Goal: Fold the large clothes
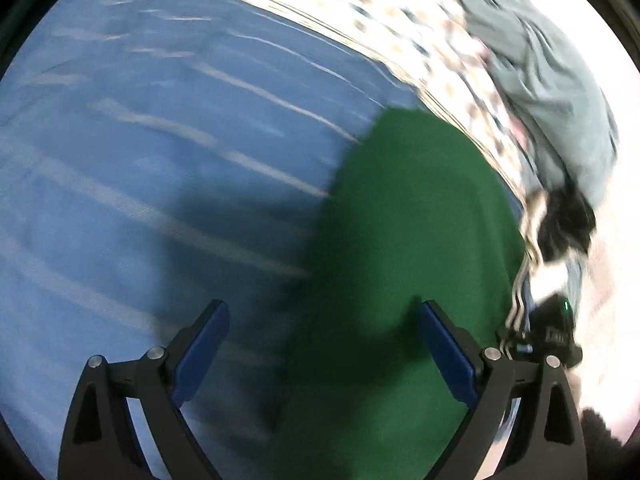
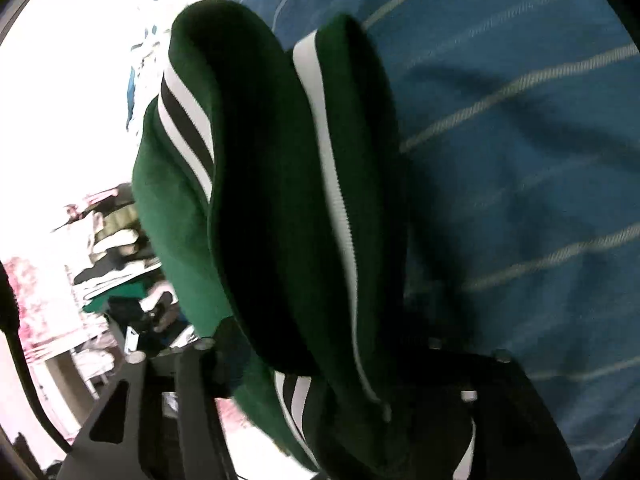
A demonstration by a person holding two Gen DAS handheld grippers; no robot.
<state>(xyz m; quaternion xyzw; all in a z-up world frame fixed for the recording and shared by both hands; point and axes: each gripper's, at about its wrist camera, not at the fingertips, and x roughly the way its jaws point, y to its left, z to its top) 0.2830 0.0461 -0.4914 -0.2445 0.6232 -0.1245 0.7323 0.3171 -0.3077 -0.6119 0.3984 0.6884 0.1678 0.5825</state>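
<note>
Work surface: a blue bedsheet (image 1: 152, 152) with thin pale stripes, spread flat, lightly creased; shadows of the tools fall across it.

Left gripper (image 1: 324, 344): jaws wide apart, blue pads bare, nothing between them. It points down at the sheet, with the green garment (image 1: 408, 248) lying on the sheet just ahead and to its right.

Right gripper (image 2: 320, 364): the same green garment (image 2: 256, 200), with white and black stripe trim, is bunched over and between its fingers, rising in thick folds ahead of the camera. The cloth hides the pads, so I cannot tell whether they press on it.

Beyond the sheet's far edge: a patterned cloth (image 1: 400, 20) with small dark and tan spots, blurred. On it a crumpled pale grey-green garment (image 1: 540, 80).

Right-hand view, off the sheet's edge: a heap of clothes (image 2: 120, 264), a glaring white background, pinkish patches low down.
</note>
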